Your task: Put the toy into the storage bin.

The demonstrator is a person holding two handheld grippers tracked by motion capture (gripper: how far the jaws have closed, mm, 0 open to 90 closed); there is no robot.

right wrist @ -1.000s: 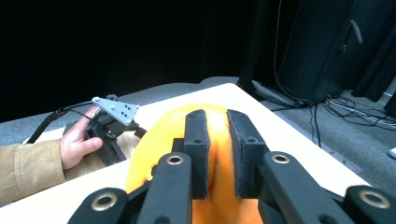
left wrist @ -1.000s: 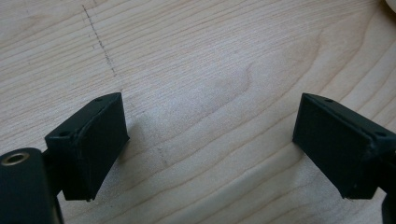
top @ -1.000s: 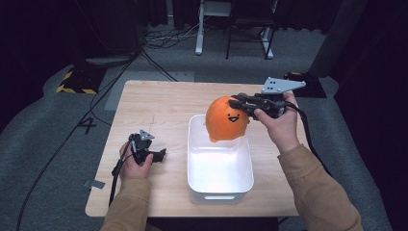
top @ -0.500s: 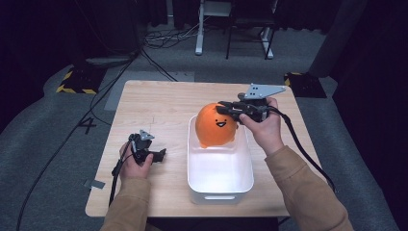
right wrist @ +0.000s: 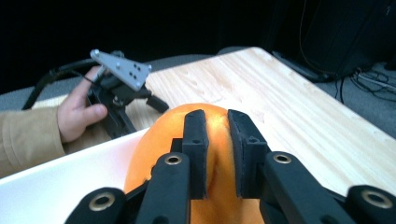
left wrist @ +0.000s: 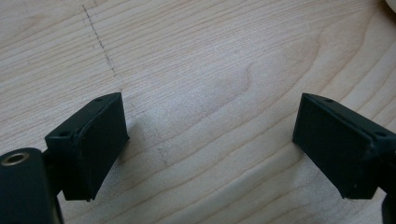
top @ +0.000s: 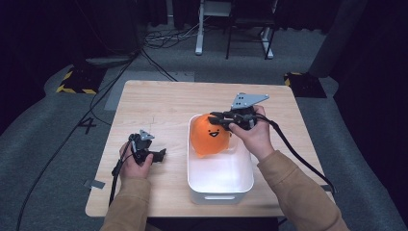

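The right claw (top: 217, 119) pinches the orange plush toy (top: 210, 139) near its top, and in the right gripper view the two black jaws press a fold of the orange fabric (right wrist: 219, 140) between them, close together with only that pinch of plush in the gap. The toy hangs below and in front of the claw, its smiling face turned toward the person in the high view. It sits at the far end of the white bin (top: 243, 185), its lower part inside the walls and its rounded top above the rim; whether it touches the bin's floor, I cannot tell. The right hand (top: 252, 134) grips from the far right side of the bin, the grey plate (top: 248, 100) on top. Over on the left, the left claw (top: 153, 155) rests low on the wooden tabletop (top: 159, 103), well apart from the bin, and in the left gripper view its jaws stand spread wide over bare wood grain (left wrist: 210, 93), nothing between them.
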